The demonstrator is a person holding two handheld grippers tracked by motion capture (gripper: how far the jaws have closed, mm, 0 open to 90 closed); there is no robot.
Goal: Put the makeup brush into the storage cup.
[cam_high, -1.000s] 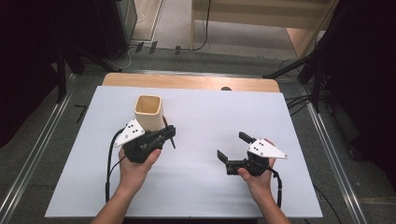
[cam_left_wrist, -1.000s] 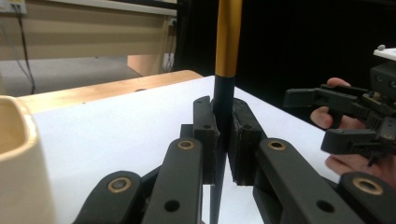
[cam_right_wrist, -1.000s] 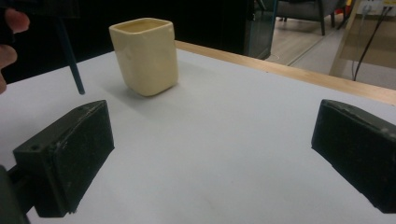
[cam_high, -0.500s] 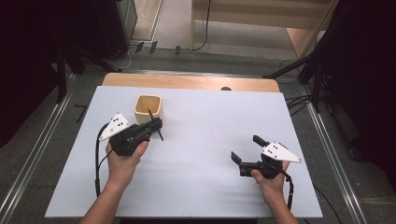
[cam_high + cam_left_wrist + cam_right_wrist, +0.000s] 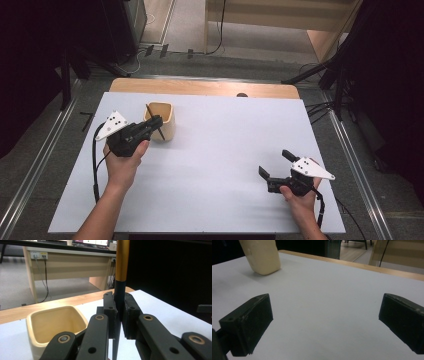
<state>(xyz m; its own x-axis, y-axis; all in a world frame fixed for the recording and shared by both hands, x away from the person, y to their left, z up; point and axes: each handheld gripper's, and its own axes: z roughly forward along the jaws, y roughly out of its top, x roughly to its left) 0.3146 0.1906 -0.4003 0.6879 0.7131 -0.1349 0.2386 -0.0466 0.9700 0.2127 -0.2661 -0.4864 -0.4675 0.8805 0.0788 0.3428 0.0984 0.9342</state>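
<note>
Between left fingers (image 5: 119, 315): clamped pen (image 5: 121, 270)

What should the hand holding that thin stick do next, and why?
Probably carry the pen over the cup and lower it in. The left gripper is shut on the upright pen, right beside the cup's open mouth, while the right gripper waits open.

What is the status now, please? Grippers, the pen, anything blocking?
Left gripper shut on pen, upright, beside the beige cup. Right gripper open, empty, low over the table. Nothing in the way.
</note>
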